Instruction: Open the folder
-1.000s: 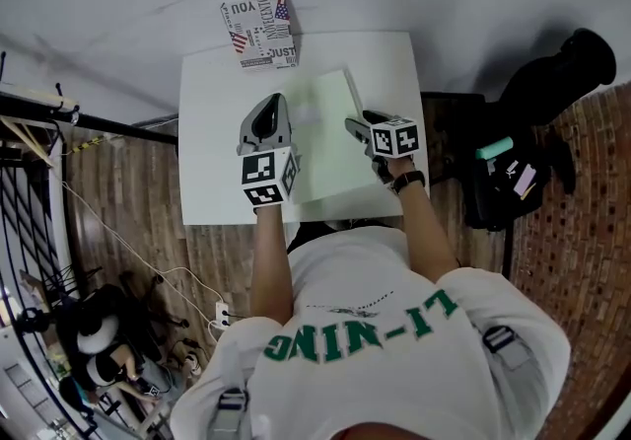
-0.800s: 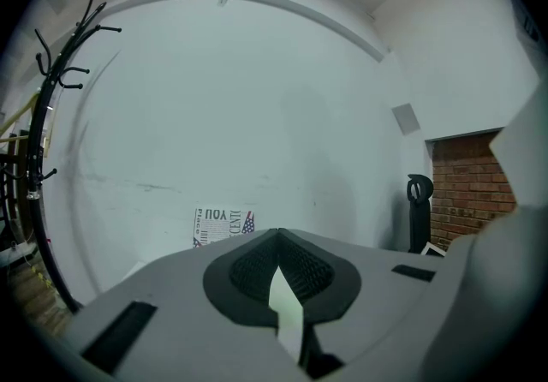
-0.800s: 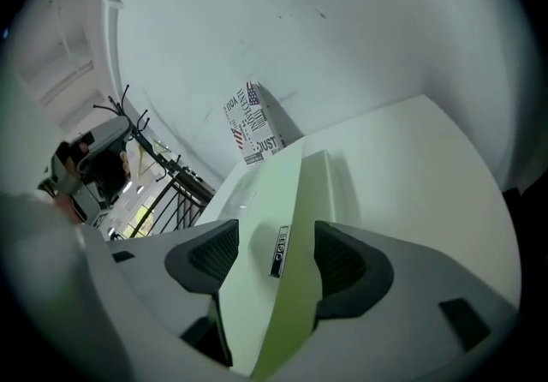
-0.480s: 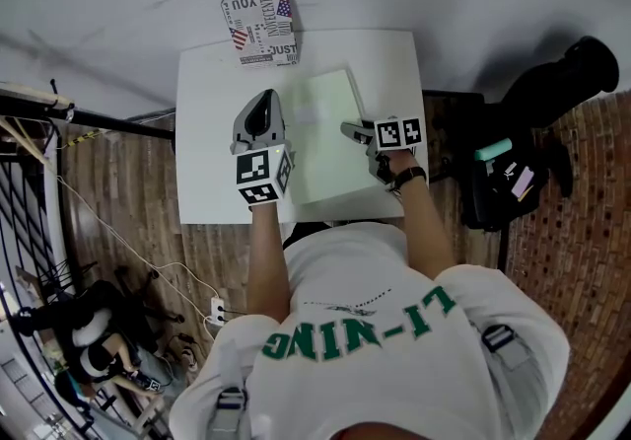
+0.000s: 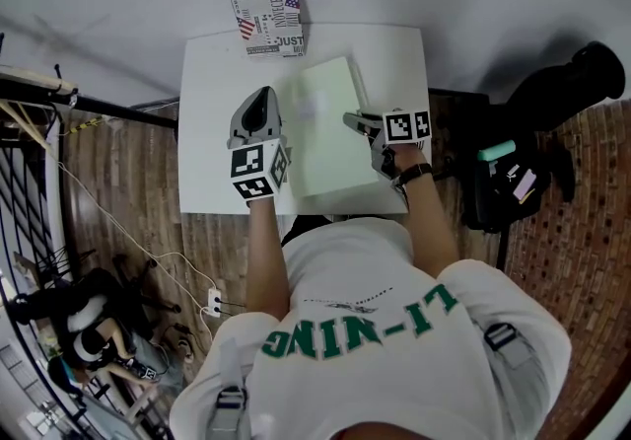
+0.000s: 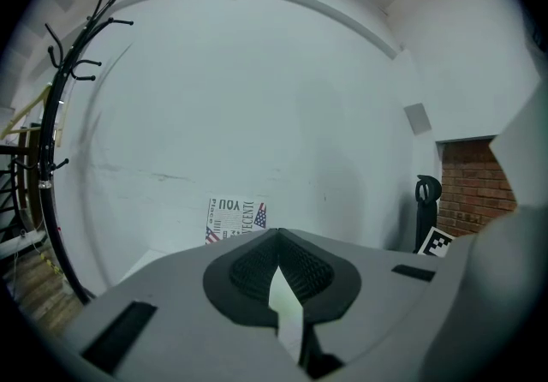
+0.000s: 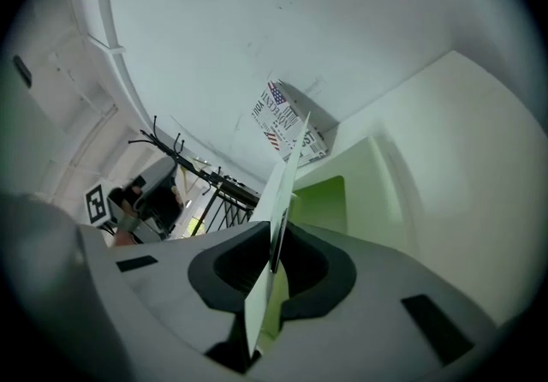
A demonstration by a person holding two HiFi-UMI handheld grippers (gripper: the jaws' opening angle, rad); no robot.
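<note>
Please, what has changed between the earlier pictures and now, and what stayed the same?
The right gripper, open before at the folder's right edge, is closing its jaws on the cover's edge, and the cover now tilts up. Unchanged: the left gripper stays clamped on the folder's left edge, and the printed box sits at the table's far edge.

The pale green folder [image 5: 330, 132] lies on the white table [image 5: 207, 112], its right cover edge lifted slightly.
</note>
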